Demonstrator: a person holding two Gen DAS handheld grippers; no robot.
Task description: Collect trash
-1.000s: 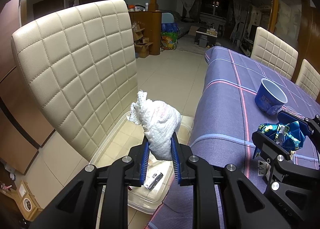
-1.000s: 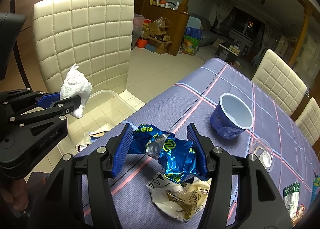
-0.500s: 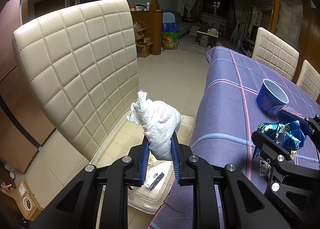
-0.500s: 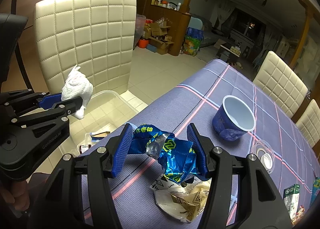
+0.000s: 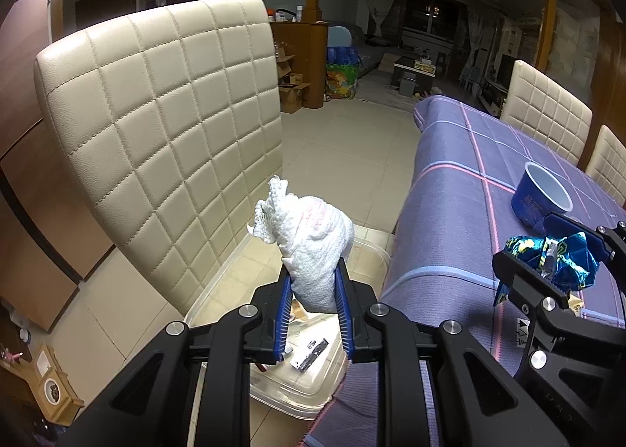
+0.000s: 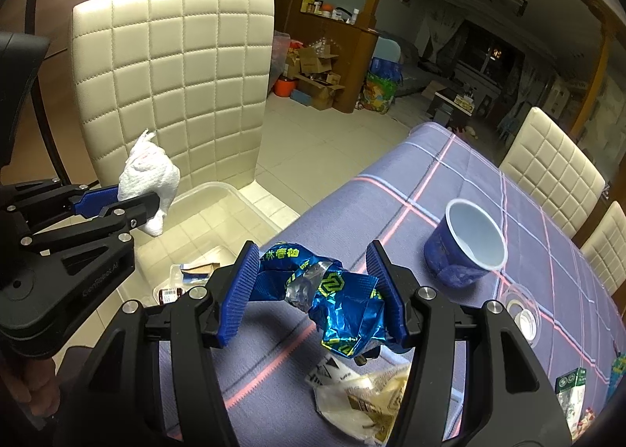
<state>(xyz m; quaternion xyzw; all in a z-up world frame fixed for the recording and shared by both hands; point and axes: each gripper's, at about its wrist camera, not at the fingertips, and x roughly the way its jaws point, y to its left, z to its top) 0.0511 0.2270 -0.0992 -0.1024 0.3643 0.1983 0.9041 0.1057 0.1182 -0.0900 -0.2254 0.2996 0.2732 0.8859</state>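
Note:
My left gripper (image 5: 312,304) is shut on a crumpled white paper towel (image 5: 309,241), which hangs over a clear plastic bin (image 5: 297,396) on the floor beside the table. The same towel (image 6: 150,183) shows at the left of the right wrist view, above the bin (image 6: 219,192). My right gripper (image 6: 315,292) is shut on a crumpled blue foil wrapper (image 6: 336,302), held above the purple checked tablecloth (image 6: 411,220) near its left edge. Both blue pads press the wrapper's sides.
A blue paper cup (image 6: 465,247) stands on the table, with a clear plastic lid (image 6: 522,312) to its right. A torn white and yellow wrapper (image 6: 364,404) lies under the right gripper. A small green carton (image 6: 569,388) is at the far right. A cream quilted chair (image 5: 164,142) stands behind the bin.

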